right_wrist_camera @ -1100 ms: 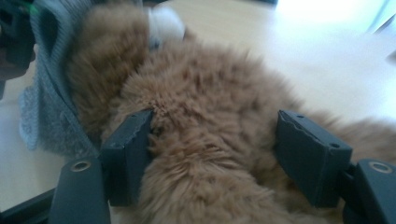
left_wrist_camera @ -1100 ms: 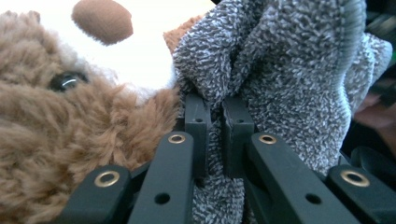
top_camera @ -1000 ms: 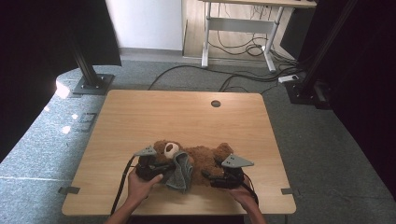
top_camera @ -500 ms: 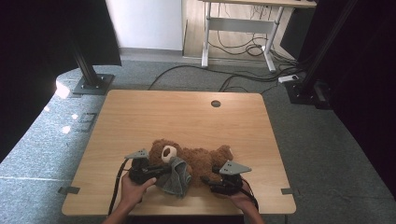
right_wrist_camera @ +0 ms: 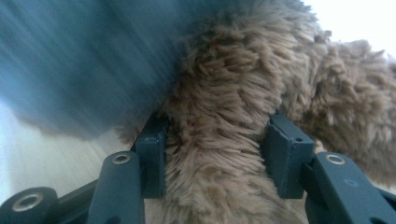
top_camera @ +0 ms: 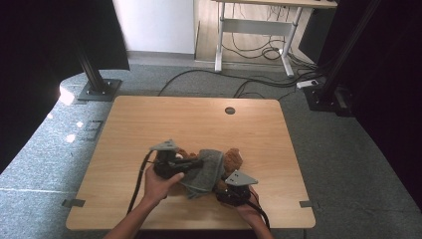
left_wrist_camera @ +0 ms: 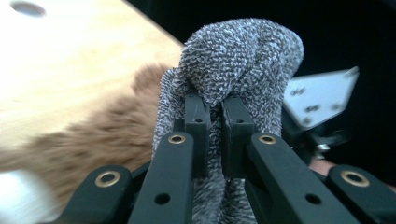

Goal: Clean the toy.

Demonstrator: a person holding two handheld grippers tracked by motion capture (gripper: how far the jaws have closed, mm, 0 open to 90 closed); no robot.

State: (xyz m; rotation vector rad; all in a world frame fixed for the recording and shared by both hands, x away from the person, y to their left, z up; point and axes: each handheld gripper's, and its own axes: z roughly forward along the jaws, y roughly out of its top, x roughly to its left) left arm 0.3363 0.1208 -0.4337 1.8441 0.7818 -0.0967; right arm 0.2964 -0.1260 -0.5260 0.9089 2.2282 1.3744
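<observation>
A brown teddy bear [top_camera: 232, 158] lies near the front of the wooden table [top_camera: 199, 119], partly under a grey knitted cloth [top_camera: 206, 172]. My left gripper [top_camera: 195, 163] is shut on a bunched fold of that cloth [left_wrist_camera: 243, 51], which is raised off the bear's fur [left_wrist_camera: 107, 135]; its tips [left_wrist_camera: 215, 100] are pinched together in the knit. My right gripper [top_camera: 222, 186] is at the bear's lower right. Its jaws have just been closing, and its pads [right_wrist_camera: 286, 154] press on a furry limb [right_wrist_camera: 219, 107] between them. The blurred cloth [right_wrist_camera: 84, 56] hangs to that limb's left.
A round cable hole [top_camera: 229, 110] sits in the table's far edge. Black stand bases [top_camera: 97, 88] [top_camera: 326, 97] flank the table on grey carpet. A desk frame with cables [top_camera: 259, 30] stands behind. The right gripper's grey plate [left_wrist_camera: 322, 95] shows beyond the cloth.
My left gripper rose and moved right, drawing the grey cloth over the bear's head and body. My right gripper slid toward the front edge and closed on the bear's limb.
</observation>
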